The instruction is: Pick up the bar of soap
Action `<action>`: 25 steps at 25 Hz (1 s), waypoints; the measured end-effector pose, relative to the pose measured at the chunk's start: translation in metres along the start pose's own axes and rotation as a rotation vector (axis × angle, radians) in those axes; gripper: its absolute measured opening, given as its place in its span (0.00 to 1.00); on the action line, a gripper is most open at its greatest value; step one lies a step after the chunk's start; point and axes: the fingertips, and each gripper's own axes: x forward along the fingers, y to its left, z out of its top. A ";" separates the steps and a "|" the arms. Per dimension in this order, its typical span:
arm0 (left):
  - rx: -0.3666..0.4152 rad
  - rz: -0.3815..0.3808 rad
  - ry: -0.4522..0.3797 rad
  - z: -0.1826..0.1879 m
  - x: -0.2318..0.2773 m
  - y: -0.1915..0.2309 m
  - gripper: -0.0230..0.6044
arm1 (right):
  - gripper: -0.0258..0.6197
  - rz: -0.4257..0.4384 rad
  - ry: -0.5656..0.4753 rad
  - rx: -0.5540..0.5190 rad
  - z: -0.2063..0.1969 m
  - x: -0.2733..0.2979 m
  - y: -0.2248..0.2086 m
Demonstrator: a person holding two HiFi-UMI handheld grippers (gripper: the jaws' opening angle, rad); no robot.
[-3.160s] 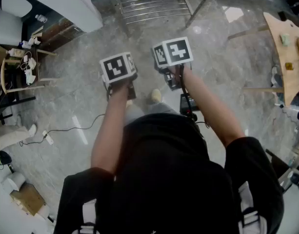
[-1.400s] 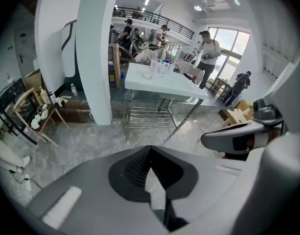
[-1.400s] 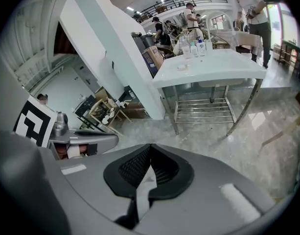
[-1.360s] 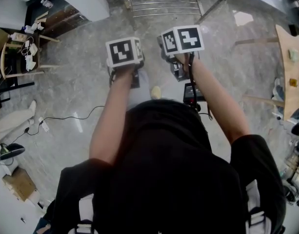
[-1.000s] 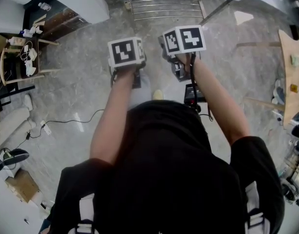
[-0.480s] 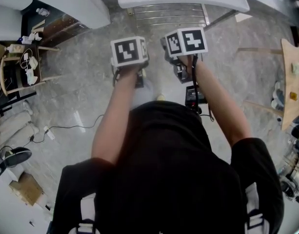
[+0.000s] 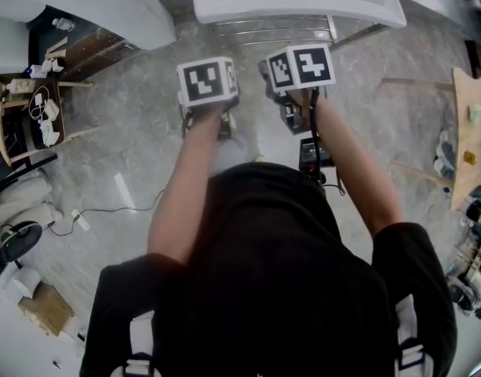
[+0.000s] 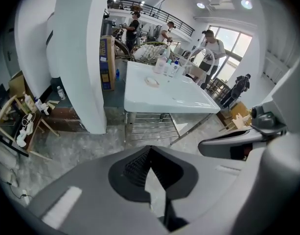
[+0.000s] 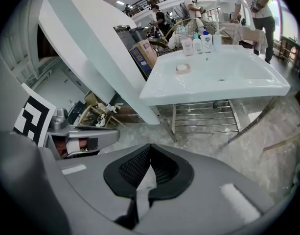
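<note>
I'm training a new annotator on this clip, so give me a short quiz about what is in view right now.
1. True or false: the soap lies on the sink, apart from both grippers.
2. Where on the sink do the bottles stand? A) at its far edge B) at its near edge C) in the middle of its basin
3. Fill in: the jaws of the left gripper and the right gripper are both ___, with nothing between them.
Key: 1 true; 2 A; 3 shut.
</note>
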 end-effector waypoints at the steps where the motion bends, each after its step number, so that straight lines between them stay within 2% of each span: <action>1: -0.001 0.002 0.001 0.004 0.002 0.004 0.03 | 0.06 -0.001 0.001 0.001 0.005 0.003 0.001; 6: 0.016 0.010 -0.007 0.027 0.007 0.017 0.03 | 0.06 0.000 -0.005 0.004 0.029 0.014 0.006; 16: 0.029 -0.075 0.006 0.047 0.017 0.024 0.03 | 0.06 -0.020 -0.016 0.011 0.058 0.033 0.021; 25: 0.058 -0.063 -0.013 0.059 0.019 0.035 0.03 | 0.06 -0.025 -0.031 0.017 0.065 0.038 0.025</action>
